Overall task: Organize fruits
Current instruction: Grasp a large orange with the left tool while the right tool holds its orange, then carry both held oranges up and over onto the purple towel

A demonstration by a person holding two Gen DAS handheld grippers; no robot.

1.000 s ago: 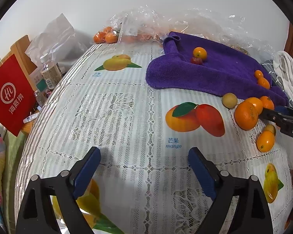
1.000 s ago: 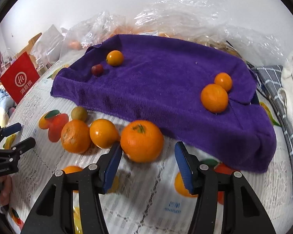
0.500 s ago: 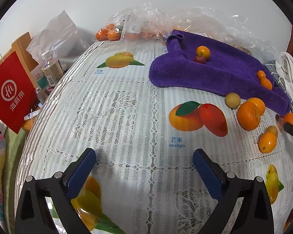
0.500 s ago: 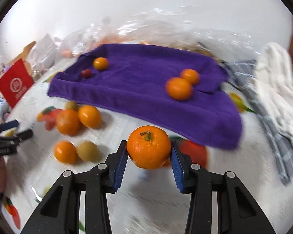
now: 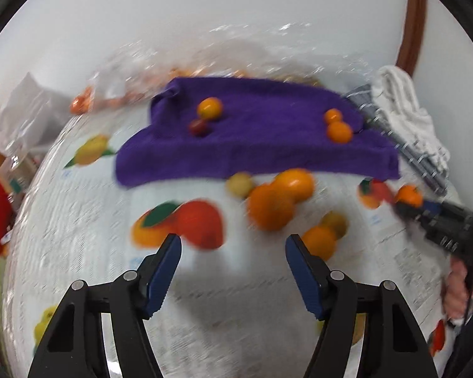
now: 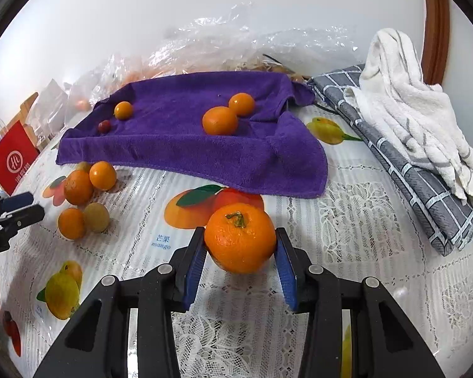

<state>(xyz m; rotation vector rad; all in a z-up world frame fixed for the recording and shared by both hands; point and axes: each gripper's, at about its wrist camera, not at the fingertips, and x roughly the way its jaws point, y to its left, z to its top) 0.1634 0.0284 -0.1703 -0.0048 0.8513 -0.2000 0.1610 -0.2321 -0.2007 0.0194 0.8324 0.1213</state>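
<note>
My right gripper is shut on a large orange and holds it above the tablecloth, in front of the purple towel. The towel carries two oranges at its right, and a small orange with a dark red fruit at its left. Several loose fruits lie on the table left of the towel. My left gripper is open and empty, close to these loose fruits. The held orange also shows blurred at the right of the left wrist view.
A grey checked cloth with a white towel on it lies at the right. Clear plastic bags sit behind the purple towel. A red paper bag stands at the left table edge.
My right gripper stayed shut on the orange and shifted slightly. My left gripper moved forward and right toward the loose fruits, its view now blurred.
</note>
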